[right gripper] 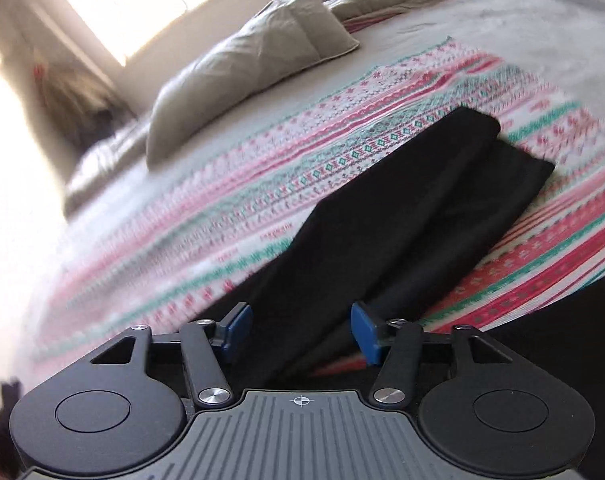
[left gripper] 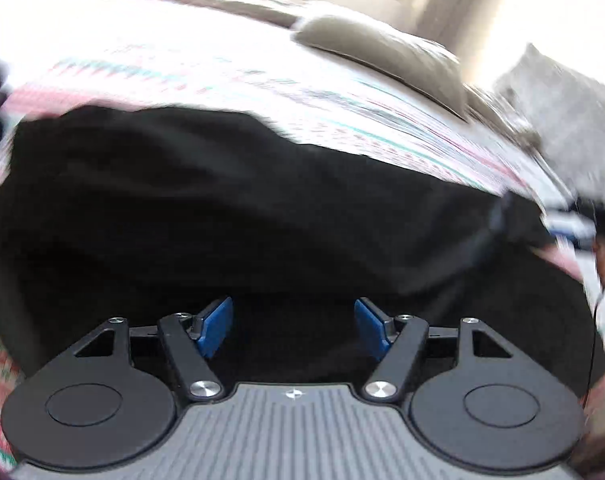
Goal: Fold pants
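Pants [right gripper: 406, 216] of plain black fabric lie on a bed [right gripper: 502, 28], spread over a knitted blanket [right gripper: 262, 184] banded in pink, red, teal and white. In the right wrist view the two legs run side by side from the near edge up and to the right, ending in squared cuffs well short of the blanket's far border. A pale grey-beige pillow [right gripper: 254, 60] rests beyond the blanket on the far left, under a bright window [right gripper: 142, 0].

The right gripper [right gripper: 300, 334] hovers at the near end of the legs with its blue pads [right gripper: 364, 332] spread apart. Black cloth shows in the gap between them, but neither pad presses on it.

In the left wrist view, which is blurred, the black pants [left gripper: 242, 208] fill the middle of the picture as a broad dark mass on the same patterned blanket [left gripper: 342, 108], with the beige pillow [left gripper: 382, 52] at the far side. The left gripper [left gripper: 293, 330] is also spread wide, its blue pads [left gripper: 214, 330] standing clear on either side. Dark fabric lies under and between them; I cannot tell whether the pads touch it.
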{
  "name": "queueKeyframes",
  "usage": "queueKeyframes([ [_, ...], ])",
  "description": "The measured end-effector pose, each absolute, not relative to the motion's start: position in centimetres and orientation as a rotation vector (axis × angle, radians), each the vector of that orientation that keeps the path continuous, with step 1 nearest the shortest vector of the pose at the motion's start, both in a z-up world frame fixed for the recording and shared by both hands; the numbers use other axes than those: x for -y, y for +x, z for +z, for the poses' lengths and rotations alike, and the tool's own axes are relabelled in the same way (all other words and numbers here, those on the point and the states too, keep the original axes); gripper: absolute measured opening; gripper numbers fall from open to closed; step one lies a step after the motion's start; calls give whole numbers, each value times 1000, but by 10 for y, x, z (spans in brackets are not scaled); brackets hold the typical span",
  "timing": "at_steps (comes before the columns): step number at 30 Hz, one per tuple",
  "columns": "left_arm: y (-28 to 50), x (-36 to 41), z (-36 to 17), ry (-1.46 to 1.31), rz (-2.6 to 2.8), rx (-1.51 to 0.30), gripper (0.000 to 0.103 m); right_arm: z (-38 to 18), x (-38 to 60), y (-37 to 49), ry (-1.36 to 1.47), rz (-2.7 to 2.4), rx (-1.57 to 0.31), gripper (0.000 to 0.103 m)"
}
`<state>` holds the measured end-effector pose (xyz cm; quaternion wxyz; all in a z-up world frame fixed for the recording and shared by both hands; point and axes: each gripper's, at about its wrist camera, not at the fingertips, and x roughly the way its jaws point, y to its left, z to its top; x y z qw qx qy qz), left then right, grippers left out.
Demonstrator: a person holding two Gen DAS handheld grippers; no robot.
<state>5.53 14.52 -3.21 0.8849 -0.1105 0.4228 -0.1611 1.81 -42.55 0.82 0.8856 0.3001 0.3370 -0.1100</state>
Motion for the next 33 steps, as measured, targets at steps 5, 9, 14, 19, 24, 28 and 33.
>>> queueKeyframes([
  [5,53,-167,-35,-322,-277,-871,70,-16,437,27,687,-276,-710,53],
  [9,48,-186,-39,-408,-222,-816,70,-41,442,35,730,-289,-701,51],
  [14,47,-210,-42,-550,-144,-722,68,-49,440,42,727,-319,-601,43],
  [19,50,-226,-42,-640,-49,-640,51,-43,433,40,698,-317,-559,6],
  [24,49,-233,-37,-611,26,-634,4,-4,423,20,650,-305,-467,0],
  [28,34,-241,-14,-586,33,-561,1,33,409,-7,573,-280,-424,0],
  [33,19,-255,6,-540,77,-566,1,66,386,-51,500,-279,-417,0],
])
